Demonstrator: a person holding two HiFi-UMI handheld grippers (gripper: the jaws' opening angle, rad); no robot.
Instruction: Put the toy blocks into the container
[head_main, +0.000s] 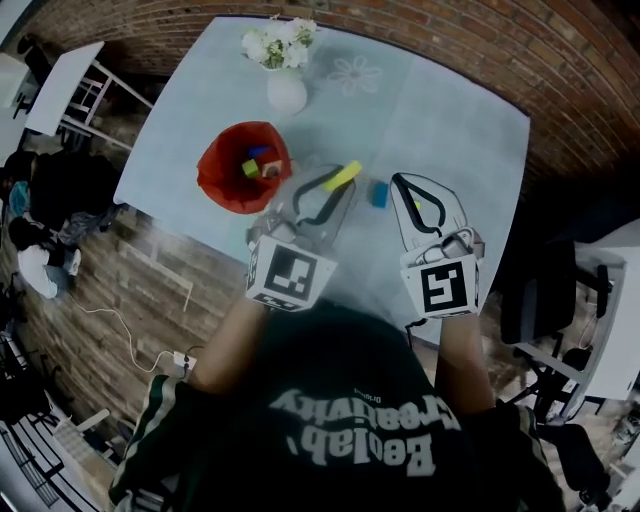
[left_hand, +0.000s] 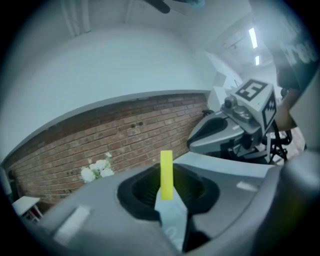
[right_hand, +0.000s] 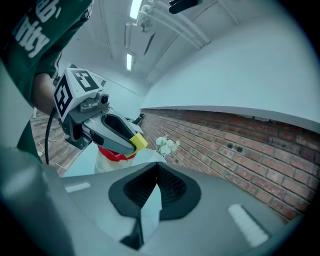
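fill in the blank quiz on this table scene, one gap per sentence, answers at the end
1. The block clamped in the left gripper is ____ in colour.
2. The container that already holds a few blocks is ____ in colour.
3. The loose block on the table, between the left gripper and the right gripper, is ____.
4. The flowers in the vase are ____.

Missing words: yellow; red; blue; white
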